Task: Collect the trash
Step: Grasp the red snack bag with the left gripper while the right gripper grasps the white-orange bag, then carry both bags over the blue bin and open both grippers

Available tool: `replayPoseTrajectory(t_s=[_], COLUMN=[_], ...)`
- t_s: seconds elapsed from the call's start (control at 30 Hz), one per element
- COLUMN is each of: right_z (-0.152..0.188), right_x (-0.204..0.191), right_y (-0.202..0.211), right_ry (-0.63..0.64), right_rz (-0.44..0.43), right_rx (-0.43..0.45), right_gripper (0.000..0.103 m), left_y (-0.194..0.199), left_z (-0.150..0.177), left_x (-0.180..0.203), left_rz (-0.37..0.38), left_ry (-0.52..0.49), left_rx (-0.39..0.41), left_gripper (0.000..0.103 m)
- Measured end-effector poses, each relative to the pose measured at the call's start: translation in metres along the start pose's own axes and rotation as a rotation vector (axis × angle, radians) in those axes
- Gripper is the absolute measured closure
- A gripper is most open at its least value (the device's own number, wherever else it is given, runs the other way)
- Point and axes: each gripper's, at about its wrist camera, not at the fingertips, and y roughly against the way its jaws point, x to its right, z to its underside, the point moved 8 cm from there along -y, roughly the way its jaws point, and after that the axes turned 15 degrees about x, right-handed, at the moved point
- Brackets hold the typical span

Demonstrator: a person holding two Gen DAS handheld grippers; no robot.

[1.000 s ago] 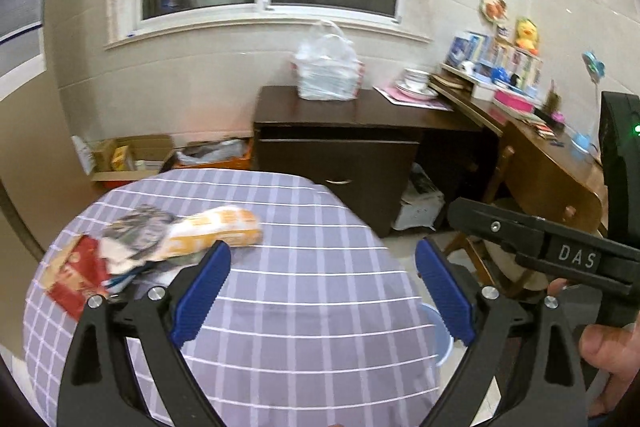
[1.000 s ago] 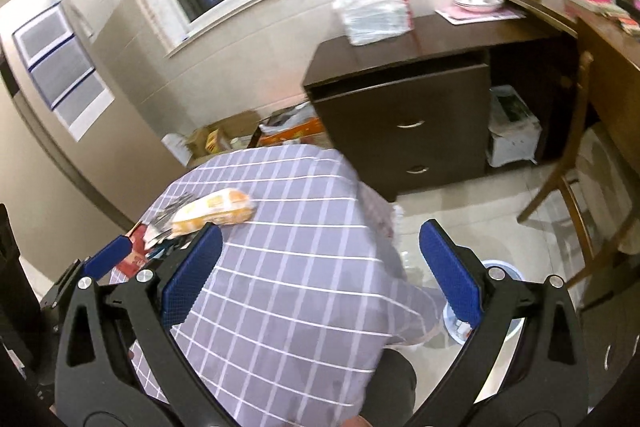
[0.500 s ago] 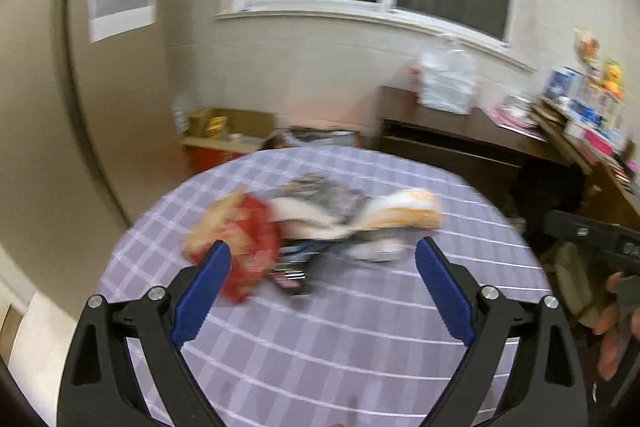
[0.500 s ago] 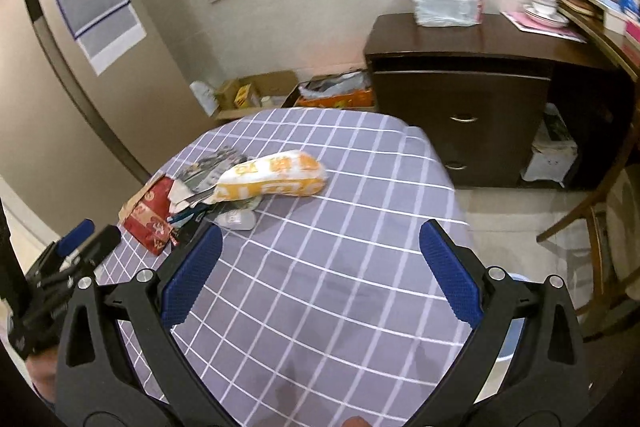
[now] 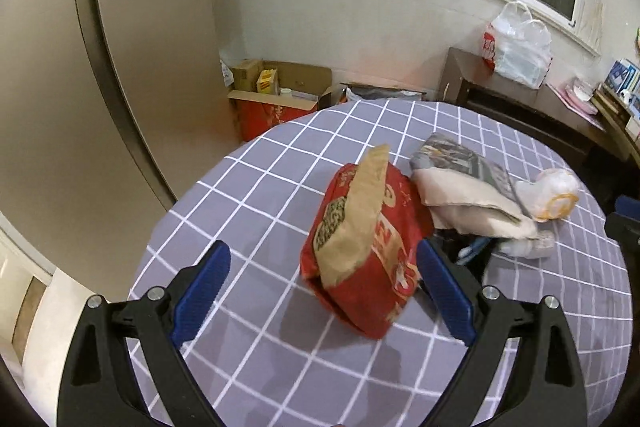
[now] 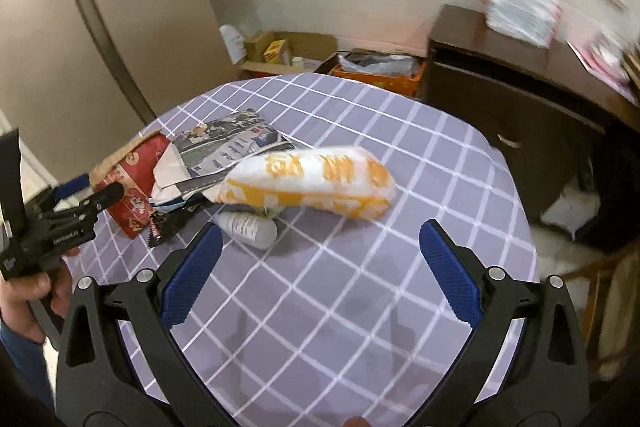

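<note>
Lilac cloth with a white grid covers the round table [image 5: 256,195], which fills the lower half of both views. A second ago the left wrist view faced the dark cabinet and the trash sat at its lower left edge; now it has swung round to face the pile squarely, so I judge the first pickup is being lined up. Largest in the pile is the long white-and-orange plastic bag [image 6: 316,183], centre of the right view, with a folded grey printed newspaper [image 6: 228,143] tucked behind it. The crumpled red paper snack bag [image 5: 360,251] now stands between the left hand-held gripper's [image 5: 322,293] spread fingers, untouched. The right hand-held gripper [image 6: 318,273] is likewise spread wide and empty, near a small white plastic bottle [image 6: 250,227] lying under the long bag.
</note>
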Motion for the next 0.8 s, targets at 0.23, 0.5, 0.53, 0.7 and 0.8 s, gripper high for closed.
replayPoseTrajectory(t_s=[0.23, 0.5, 0.53, 0.7, 0.8], right_z=[-0.005, -0.003, -0.002, -0.004, -0.002], right_x=[-0.023, -0.023, -0.022, -0.007, 0.003], right_y=[-0.047, -0.054, -0.050, -0.024, -0.009], right_ry=[0.223, 0.185, 0.170, 0.038, -0.033], right_rz=[-0.042, -0.131, -0.143, -0.185, -0.202], right_rx=[-0.047, -0.059, -0.057, -0.023, -0.008], right_gripper=[0.006, 0.040, 0.043, 0.053, 0.054], left_y=[-0.015, -0.027, -0.026, -0.012, -0.004], left_z=[-0.003, -0.001, 0.000, -0.002, -0.004], left_x=[0.010, 0.023, 0.024, 0.022, 0.018], left_rz=[0.024, 0.104, 0.109, 0.101, 0.102], left_ry=[-0.012, 0.010, 0.011, 0.034, 0.051], left_rx=[-0.008, -0.048, -0.047, -0.021, -0.012], left_gripper=[0.011, 0.053, 0.056, 0.067, 0.072])
